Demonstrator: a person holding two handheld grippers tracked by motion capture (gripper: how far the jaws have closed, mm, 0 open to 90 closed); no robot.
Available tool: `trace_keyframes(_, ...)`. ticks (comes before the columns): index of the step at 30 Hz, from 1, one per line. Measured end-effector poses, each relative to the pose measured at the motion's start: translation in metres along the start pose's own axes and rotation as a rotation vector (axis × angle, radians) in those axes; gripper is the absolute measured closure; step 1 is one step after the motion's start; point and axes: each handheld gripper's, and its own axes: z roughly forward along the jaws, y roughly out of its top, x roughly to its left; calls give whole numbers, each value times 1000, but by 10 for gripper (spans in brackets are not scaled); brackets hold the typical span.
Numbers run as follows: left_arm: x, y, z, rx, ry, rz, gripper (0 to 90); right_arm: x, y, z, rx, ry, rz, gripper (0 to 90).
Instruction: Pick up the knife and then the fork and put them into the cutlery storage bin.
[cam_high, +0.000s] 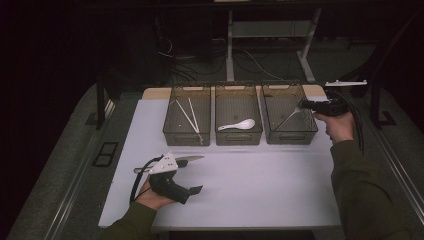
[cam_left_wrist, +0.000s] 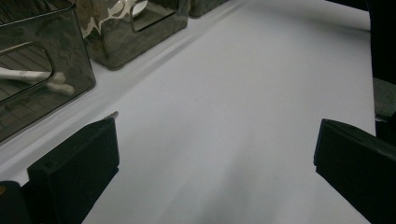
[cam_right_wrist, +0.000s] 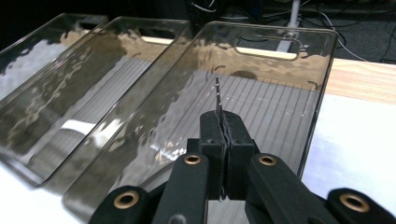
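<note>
Right gripper view shows the right tool (cam_right_wrist: 223, 126) clamped tight on a thin metal utensil, probably a knife (cam_right_wrist: 217, 95), held edge-on over the right-hand bin (cam_right_wrist: 322, 88). To do this well, lower it until the blade lies near the ribbed bin floor, keep it clear of the walls, then release so it doesn't bounce. High view shows the left tool (cam_high: 192, 175) spread wide, holding nothing, resting on the counter (cam_high: 260, 185).
</note>
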Motion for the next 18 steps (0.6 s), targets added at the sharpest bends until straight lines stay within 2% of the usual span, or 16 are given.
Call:
trace_keyframes(3,0,0,0,4,1,1,0,-5,0,9,2,-26,15,863)
trace_keyframes(5,1,0,0,8,-1,2,0,-7,0,15,15,-58,4,847)
trace_keyframes(10,1,0,1,6,-3,1,0,-11,-2,23,34,-97,1,819)
trace_keyframes(11,1,0,1,5,-2,1,0,-11,-2,24,35,-105,-15,808)
trace_keyframes(13,1,0,1,10,-2,1,0,-10,-3,27,41,-157,-53,660)
trace_keyframes(16,1,0,1,5,-3,-1,0,-12,-1,27,35,-183,-50,480)
trace_keyframes(18,1,0,0,6,-2,-2,0,-14,0,24,13,-213,-53,421)
